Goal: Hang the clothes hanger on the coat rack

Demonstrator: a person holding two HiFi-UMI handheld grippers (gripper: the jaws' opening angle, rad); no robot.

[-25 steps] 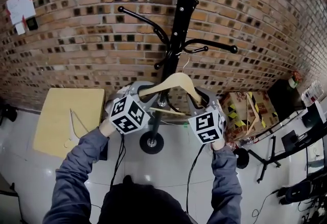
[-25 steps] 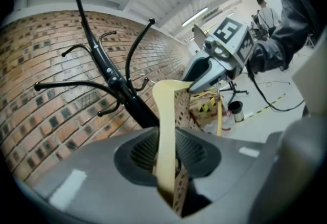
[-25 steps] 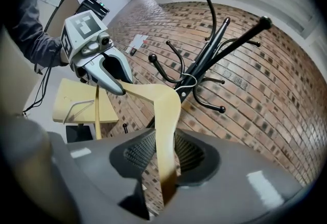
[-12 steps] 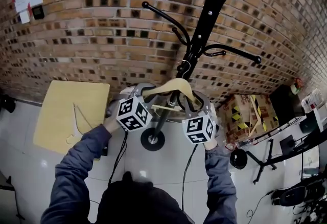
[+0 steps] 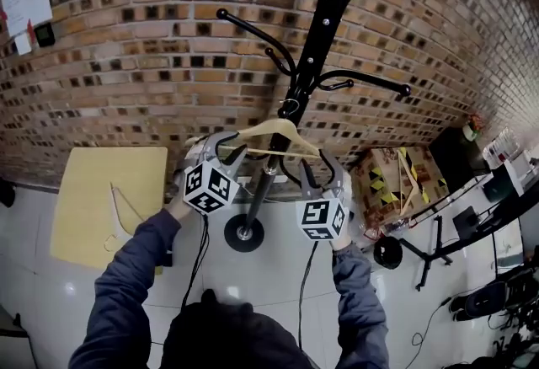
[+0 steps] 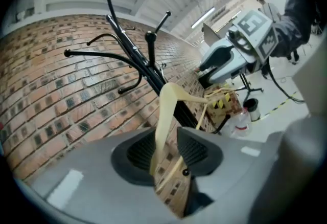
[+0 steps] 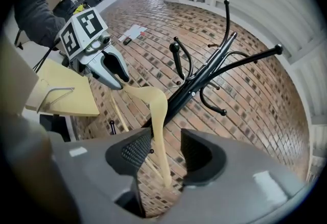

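Note:
A pale wooden hanger [image 5: 274,133] is level in front of the black coat rack [image 5: 324,13]. Its wire hook reaches the pole by the lowest pegs; whether it rests on one I cannot tell. My left gripper [image 5: 229,142] has the hanger's left arm [image 6: 168,110] between its jaws, which have just been opening; a gap shows beside the wood. My right gripper [image 5: 313,165] has also just been opening. The right arm [image 7: 156,110] passes loose between its wide-apart pads [image 7: 138,149]. Each gripper view shows the other gripper across the hanger.
A yellow table [image 5: 93,199] at the left carries a second, light hanger [image 5: 118,211]. The rack's round base [image 5: 244,232] stands on the floor between my arms. A taped cardboard box [image 5: 396,186], stands and cables crowd the right. The brick wall is close behind.
Both pairs of jaws have opened around the hanger's arms. My hands have sunk slightly, and the hanger has moved left towards the pole's lower pegs.

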